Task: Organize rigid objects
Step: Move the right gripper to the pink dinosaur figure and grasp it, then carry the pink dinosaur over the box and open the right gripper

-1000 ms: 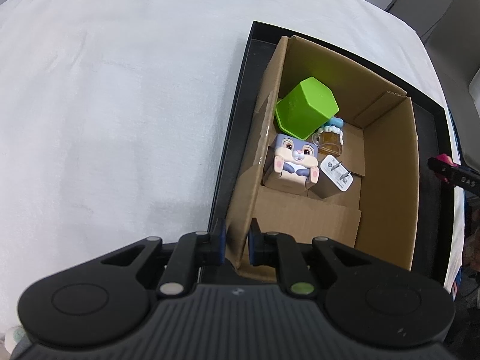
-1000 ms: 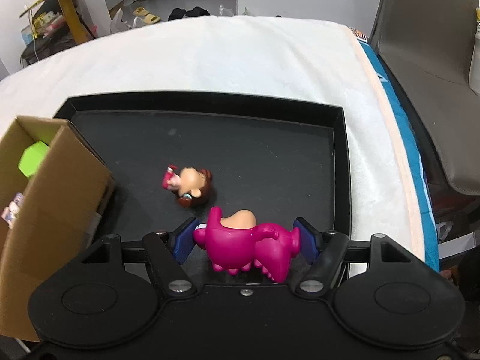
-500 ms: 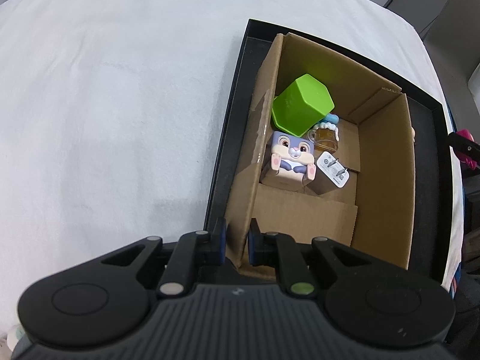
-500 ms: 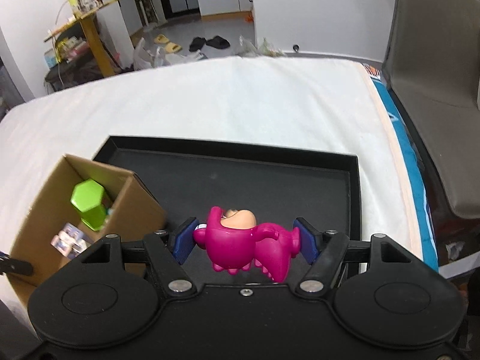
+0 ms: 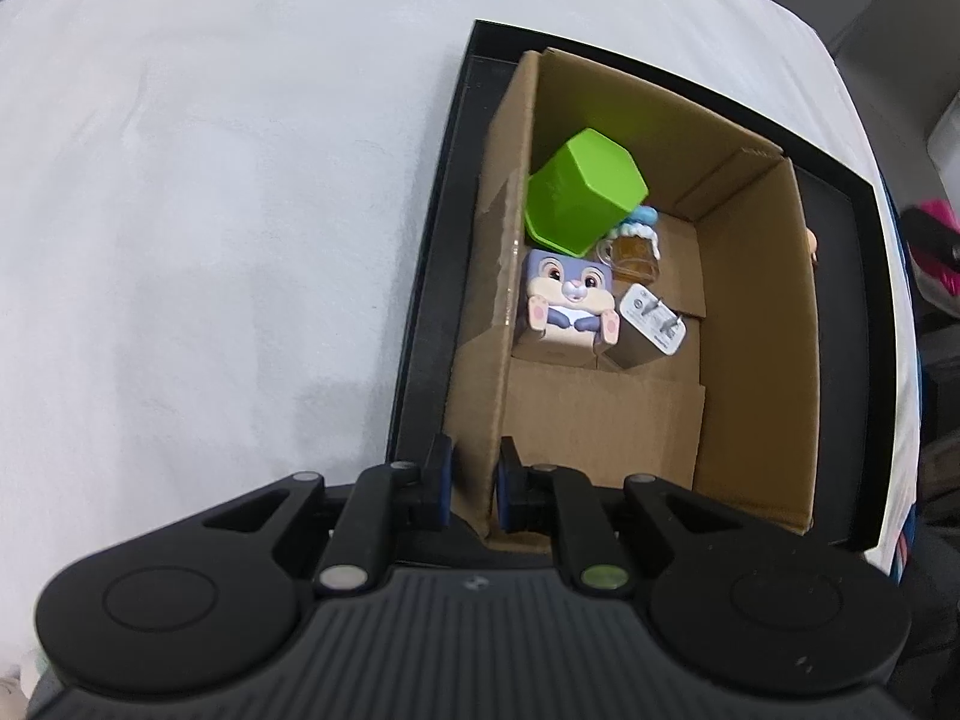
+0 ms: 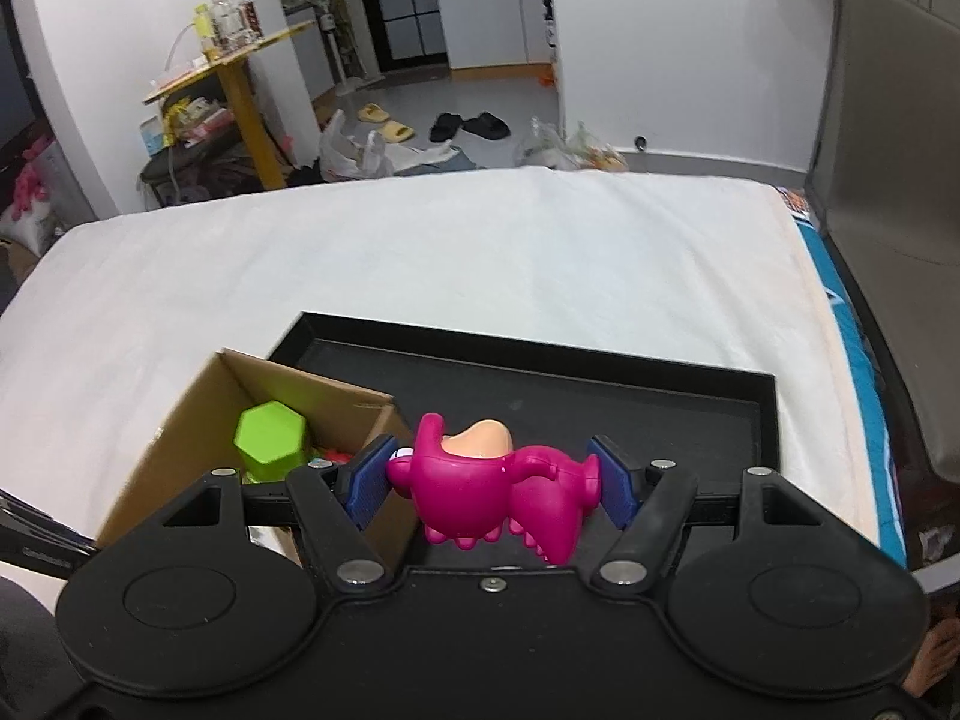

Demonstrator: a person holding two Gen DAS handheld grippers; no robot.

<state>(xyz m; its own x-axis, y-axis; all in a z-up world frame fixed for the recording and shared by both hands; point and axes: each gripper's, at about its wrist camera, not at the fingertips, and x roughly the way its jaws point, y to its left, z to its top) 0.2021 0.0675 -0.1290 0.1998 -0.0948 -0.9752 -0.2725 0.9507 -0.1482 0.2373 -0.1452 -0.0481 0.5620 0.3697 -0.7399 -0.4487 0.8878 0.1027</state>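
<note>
The right gripper (image 6: 489,483) clamps a glossy magenta plastic dinosaur toy (image 6: 498,489) between its blue pads, carrying it in the air above a shallow black rectangular tray (image 6: 600,354) on a white cloth-covered surface (image 6: 420,252). At about nine o'clock from the toy stands an open brown cardboard box (image 6: 180,420), its near corner just beside the left pad.

The left gripper (image 5: 471,483) is closed on the near wall of that cardboard box (image 5: 756,360), one pad outside and one inside, steadying it. Inside, toward twelve o'clock, lie a lime-green hexagonal plastic container (image 5: 585,198), a small amber glass jar with a pale frilled lid (image 5: 636,249), a lilac cube printed with a cartoon rabbit (image 5: 567,300) and a white wall-plug charger (image 5: 651,321), all crowded together. The near half of the box floor is bare.

The step in hand appears to be the transfer of the dinosaur into the box. The next move likely calls for swinging the toy toward nine o'clock, clearing the cardboard rim, and letting go over the bare floor. A small figure's head (image 5: 811,240) shows at three o'clock beyond the box wall, apparently unsorted.
</note>
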